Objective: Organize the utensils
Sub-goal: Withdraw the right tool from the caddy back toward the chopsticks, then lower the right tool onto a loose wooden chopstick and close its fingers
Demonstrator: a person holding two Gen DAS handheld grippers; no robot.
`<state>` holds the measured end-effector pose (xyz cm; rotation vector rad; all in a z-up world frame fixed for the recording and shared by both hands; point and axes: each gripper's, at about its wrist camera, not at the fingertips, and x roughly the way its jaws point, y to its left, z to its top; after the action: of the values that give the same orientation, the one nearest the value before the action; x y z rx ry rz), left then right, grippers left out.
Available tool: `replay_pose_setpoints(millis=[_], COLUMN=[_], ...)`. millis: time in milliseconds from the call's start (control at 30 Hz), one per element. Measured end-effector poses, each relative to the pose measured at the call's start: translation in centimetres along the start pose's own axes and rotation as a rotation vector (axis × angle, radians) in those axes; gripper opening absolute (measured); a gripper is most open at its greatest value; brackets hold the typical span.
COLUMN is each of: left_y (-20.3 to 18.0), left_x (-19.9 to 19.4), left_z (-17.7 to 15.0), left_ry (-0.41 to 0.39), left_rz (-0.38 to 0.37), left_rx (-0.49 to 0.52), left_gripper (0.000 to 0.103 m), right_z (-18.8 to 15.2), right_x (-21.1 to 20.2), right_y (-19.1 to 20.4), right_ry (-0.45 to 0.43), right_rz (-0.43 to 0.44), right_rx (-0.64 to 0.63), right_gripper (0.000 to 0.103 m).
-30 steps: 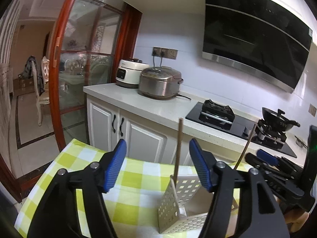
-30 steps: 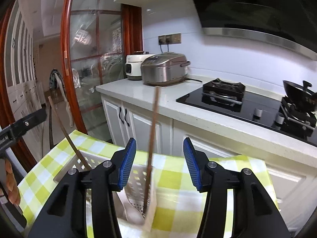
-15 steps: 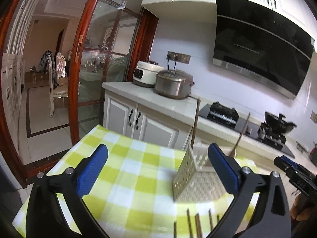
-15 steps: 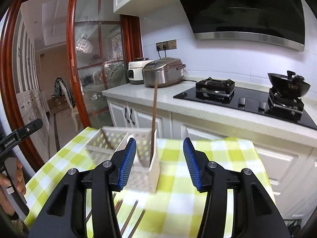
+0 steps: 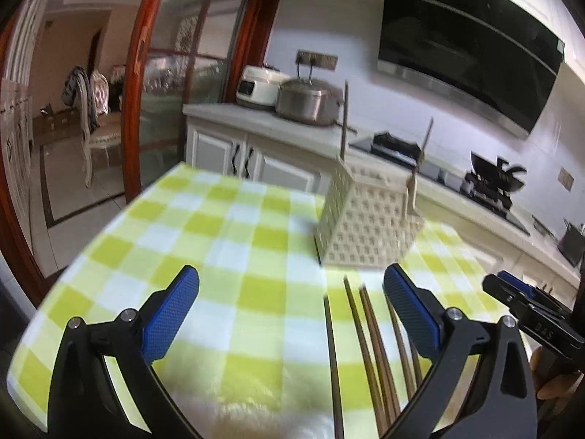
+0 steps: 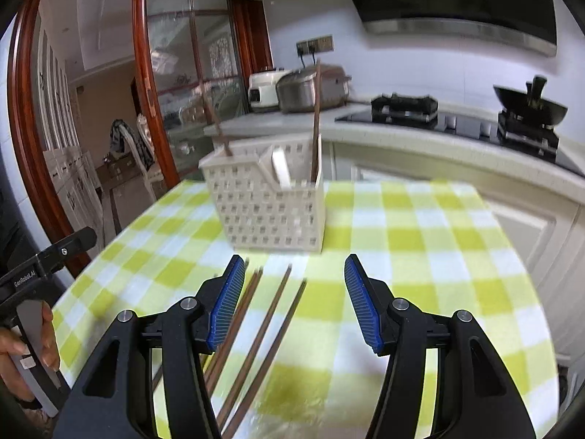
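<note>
- Jaws of the left gripper (image 5: 290, 309) stand wide and hold nothing.
- Right gripper (image 6: 294, 301) jaws are opening, empty.
- Loose chopsticks (image 6: 272, 314) lie on the checked tabletop (image 6: 420, 241) under both, toward each pair's inner side.
- Perforated utensil basket (image 6: 267, 201) stands just beyond the jaws, with two sticks upright inside.

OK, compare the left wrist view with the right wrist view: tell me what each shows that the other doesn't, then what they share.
Only the left wrist view shows the left gripper from behind, jaws wide open and empty, and the right gripper's tip at its right edge.

Only the right wrist view shows the right gripper from behind, jaws opening with nothing between the pads, a white divider inside the basket, and a hand holding the left gripper's handle.

Both show the perforated utensil basket with two chopsticks standing in it, loose chopsticks on the checked tablecloth, the rice cooker and the wok.
</note>
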<state>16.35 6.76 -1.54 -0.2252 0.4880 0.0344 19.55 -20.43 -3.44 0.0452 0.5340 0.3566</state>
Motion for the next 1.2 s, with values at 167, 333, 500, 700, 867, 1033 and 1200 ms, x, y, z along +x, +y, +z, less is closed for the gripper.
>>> replay_pose_setpoints(millis=[167,333,500,700,867,1033,1200], left_y=[-0.5,-0.6,-0.6,-0.3,0.0,0.3,0.3], left_x=[1.9,3.5,4.4,5.1,5.1,4.9,4.8], left_z=[-2.6,-4.3,-5.4,-5.6,-5.6,-5.5,-5.5], left_ry=[0.084,0.139,0.165,0.188,0.189,0.178,0.171], left_rz=[-0.016,-0.032,-0.044,-0.047,-0.045,-0.036,-0.023], left_rx=[0.015,0.008,0.018,0.02,0.02,0.021,0.037], left_gripper=[0.098,0.098,0.098,0.098,0.098,0.098,0.098], right_z=[-2.7,-4.6,-5.1,-4.8,-4.0,-3.5,-3.5], right_x=[2.0,4.8,6.8,8.1,8.9,9.4,9.9], right_y=[0.5,1.0,0.9,1.4,1.7,1.7,2.2], right_ry=[0.089,0.184,0.257,0.293,0.297,0.3,0.312], right_rz=[-0.003,-0.021,-0.026,-0.044,-0.064,-0.08,-0.087], right_rx=[0.011,0.014,0.034,0.017,0.004,0.007,-0.006], right_gripper=[0.055,0.051,0.035,0.028,0.023,0.022,0.022])
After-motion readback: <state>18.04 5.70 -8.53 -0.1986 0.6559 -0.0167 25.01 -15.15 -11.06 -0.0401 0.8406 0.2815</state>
